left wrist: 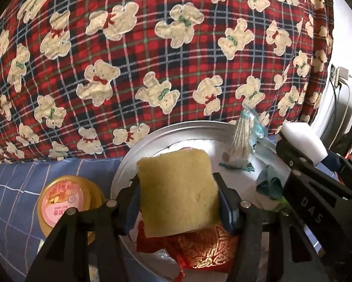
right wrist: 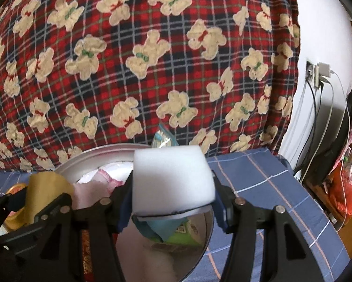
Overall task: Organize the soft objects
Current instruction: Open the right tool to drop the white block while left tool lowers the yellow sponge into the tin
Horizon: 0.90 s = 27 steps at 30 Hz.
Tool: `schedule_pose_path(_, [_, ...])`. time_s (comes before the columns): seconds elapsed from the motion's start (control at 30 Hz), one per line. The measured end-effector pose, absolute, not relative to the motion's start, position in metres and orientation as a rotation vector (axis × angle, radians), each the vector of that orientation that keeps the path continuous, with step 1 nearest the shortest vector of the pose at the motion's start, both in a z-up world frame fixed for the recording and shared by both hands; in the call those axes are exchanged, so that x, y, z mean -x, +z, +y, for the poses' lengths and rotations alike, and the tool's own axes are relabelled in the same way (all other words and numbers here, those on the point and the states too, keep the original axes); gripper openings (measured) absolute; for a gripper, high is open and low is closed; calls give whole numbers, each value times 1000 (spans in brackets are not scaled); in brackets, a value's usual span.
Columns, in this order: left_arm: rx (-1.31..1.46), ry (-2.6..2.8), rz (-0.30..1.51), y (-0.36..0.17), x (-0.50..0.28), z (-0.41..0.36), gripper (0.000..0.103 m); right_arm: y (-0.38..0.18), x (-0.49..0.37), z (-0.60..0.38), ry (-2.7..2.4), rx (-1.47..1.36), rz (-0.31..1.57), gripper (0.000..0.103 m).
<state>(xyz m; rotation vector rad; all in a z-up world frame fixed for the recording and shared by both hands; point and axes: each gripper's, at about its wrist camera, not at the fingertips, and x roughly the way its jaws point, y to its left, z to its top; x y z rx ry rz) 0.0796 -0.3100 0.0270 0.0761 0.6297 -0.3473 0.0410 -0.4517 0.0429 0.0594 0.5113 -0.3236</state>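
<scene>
Holding both pieces above the metal basin [left wrist: 129, 162] on the bed: left gripper [left wrist: 177, 202] clenched on the yellow sponge [left wrist: 176, 188], right gripper [right wrist: 172, 202] on the white foam block [right wrist: 172, 178]; neither dropped in yet, I judge

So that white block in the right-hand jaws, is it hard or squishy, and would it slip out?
The white sponge block is probably soft foam: its sides look pinched in where the right gripper clamps it. It likely weighs very little, since it sits steady in that side pinch alone. Its matte surface suggests it won't slip easily, and its flat faces make rolling unlikely.
</scene>
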Motion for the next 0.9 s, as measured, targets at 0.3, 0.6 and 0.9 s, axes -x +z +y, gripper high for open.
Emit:
schedule_pose_path(0.3, [-125, -335, 622, 21, -77, -319, 59, 32, -49, -455, -312, -56, 573, 58])
schedule_pose_path(0.6, [-201, -316, 589, 10, -71, -327, 59, 17, -60, -465, -257, -119, 659, 58])
schedule_pose_path(0.9, [-316, -431, 527, 7, -50, -355, 59, 11, -64, -463, -98, -222, 715, 58])
